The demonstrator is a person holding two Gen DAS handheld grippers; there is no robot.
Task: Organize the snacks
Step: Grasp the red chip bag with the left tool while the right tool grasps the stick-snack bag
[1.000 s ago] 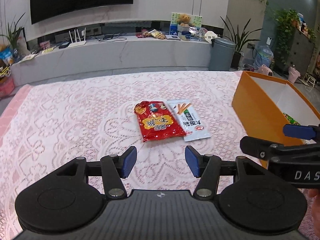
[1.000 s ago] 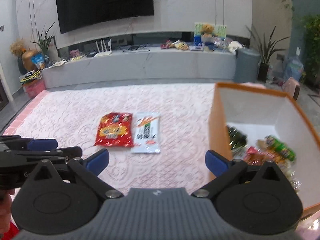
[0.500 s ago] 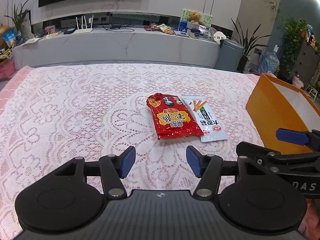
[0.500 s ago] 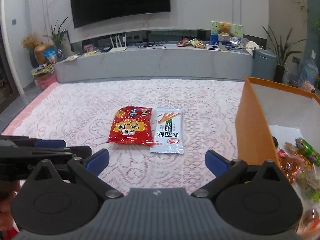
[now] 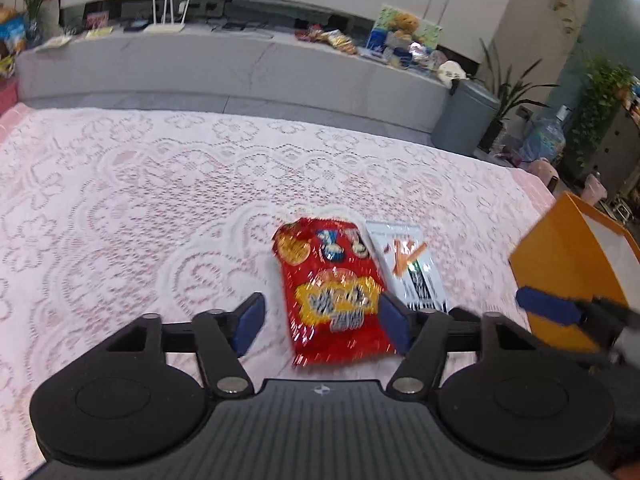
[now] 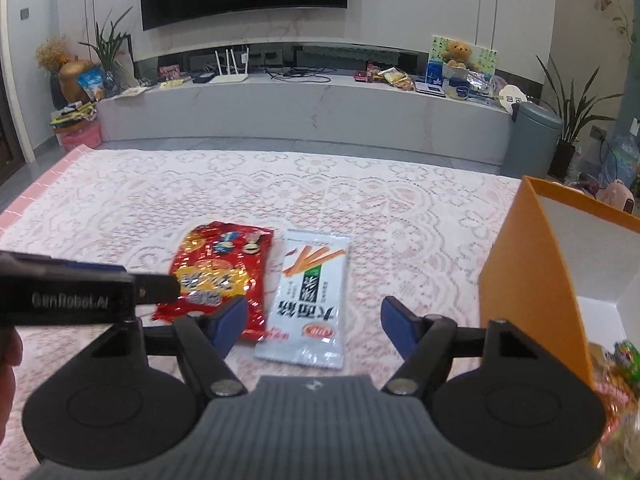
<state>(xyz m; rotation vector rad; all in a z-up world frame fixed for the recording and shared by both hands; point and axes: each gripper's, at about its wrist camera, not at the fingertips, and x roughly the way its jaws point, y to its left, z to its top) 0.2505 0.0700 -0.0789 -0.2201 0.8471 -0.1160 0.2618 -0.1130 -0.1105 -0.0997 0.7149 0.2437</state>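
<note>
A red snack bag [image 5: 332, 292] and a white snack packet [image 5: 414, 268] lie side by side on the pink lace tablecloth. My left gripper [image 5: 322, 324] is open, its jaws just above the red bag's near end. My right gripper [image 6: 314, 326] is open over the near end of the white packet [image 6: 310, 296]; the red bag [image 6: 218, 272] lies to its left. The left gripper's finger [image 6: 80, 292] crosses the right wrist view. An orange box [image 6: 532, 280] with several snacks inside stands at the right.
The orange box [image 5: 568, 276] stands by the table's right edge. Beyond the table's far edge are a grey TV bench [image 6: 304, 108] with clutter, a grey bin [image 6: 532, 140] and potted plants.
Both grippers have moved forward and down toward the two packets. The right gripper's jaws have narrowed a little. The packets have not moved.
</note>
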